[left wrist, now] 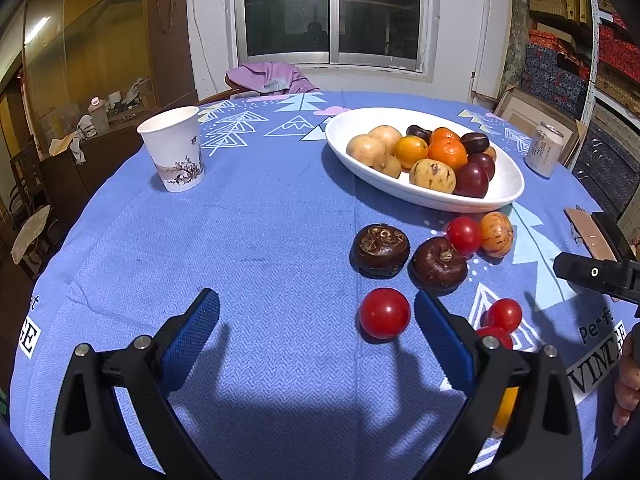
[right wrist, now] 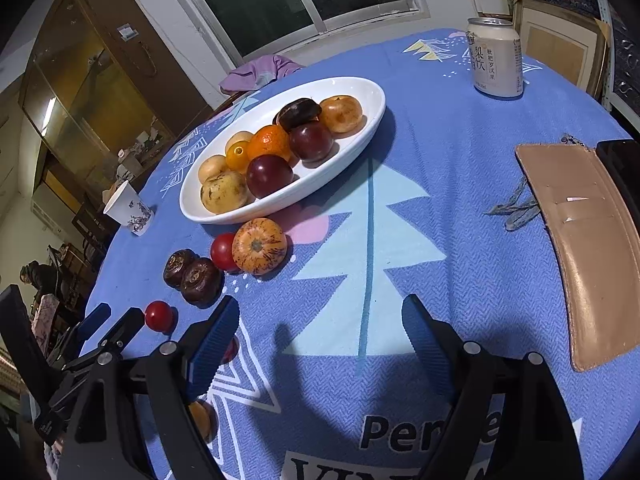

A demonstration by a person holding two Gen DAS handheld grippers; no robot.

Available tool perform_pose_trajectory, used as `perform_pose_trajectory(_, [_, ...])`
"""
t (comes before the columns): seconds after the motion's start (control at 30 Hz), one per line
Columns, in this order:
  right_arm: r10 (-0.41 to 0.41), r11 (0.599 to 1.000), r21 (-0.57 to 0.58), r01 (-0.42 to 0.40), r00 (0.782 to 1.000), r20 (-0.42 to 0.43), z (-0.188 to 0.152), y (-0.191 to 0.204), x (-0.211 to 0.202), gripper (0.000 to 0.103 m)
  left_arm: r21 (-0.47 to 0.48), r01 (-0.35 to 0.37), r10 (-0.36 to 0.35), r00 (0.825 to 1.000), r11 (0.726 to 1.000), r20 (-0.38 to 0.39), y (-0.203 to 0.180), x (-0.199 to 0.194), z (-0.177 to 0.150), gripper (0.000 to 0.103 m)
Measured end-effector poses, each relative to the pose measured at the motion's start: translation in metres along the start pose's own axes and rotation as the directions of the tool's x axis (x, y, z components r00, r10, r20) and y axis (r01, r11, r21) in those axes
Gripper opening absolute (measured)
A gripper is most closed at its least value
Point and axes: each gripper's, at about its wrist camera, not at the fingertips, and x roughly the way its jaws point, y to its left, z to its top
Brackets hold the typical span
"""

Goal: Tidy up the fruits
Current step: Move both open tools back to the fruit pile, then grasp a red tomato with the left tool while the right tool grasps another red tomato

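A white oval bowl (left wrist: 502,196) (right wrist: 360,92) holds several fruits. In front of it on the blue cloth lie two dark brown fruits (left wrist: 380,250) (right wrist: 200,280), a red tomato (left wrist: 463,235) and a speckled orange fruit (left wrist: 496,234) (right wrist: 259,245). My left gripper (left wrist: 316,316) is open just above the cloth. Another red tomato (left wrist: 384,313) (right wrist: 159,315) lies between its jaws, close to the right finger and untouched. Two more tomatoes (left wrist: 505,314) sit just outside that finger. My right gripper (right wrist: 320,320) is open over bare cloth, with nothing between its fingers.
A paper cup (left wrist: 174,148) (right wrist: 130,208) stands at the far left and a drink can (left wrist: 544,148) (right wrist: 496,56) beyond the bowl. A tan wallet (right wrist: 592,240) and a dark phone (right wrist: 620,160) lie on the right. An orange fruit (right wrist: 200,418) sits under the right gripper's left finger.
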Motion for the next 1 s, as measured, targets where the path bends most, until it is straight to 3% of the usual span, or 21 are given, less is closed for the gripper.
perform_pose_trajectory(0.47, [0.003, 1.0, -0.009, -0.003, 1.0, -0.005, -0.003, 0.003, -0.001, 0.085, 0.001, 0.0, 0.0, 1.0, 1.0, -0.006, 0.0, 0.001, 0.0, 0.096])
perform_pose_trajectory(0.73, [0.002, 1.0, -0.023, -0.002, 1.0, -0.018, -0.004, 0.006, 0.002, 0.085, -0.001, 0.021, -0.021, 0.998, 1.0, -0.06, 0.002, 0.01, -0.001, 0.096])
perform_pose_trajectory(1.0, [0.025, 1.0, -0.014, -0.025, 1.0, -0.01, -0.002, 0.006, -0.003, 0.085, 0.08, 0.07, -0.069, 0.997, 0.994, -0.02, -0.012, 0.002, -0.004, 0.095])
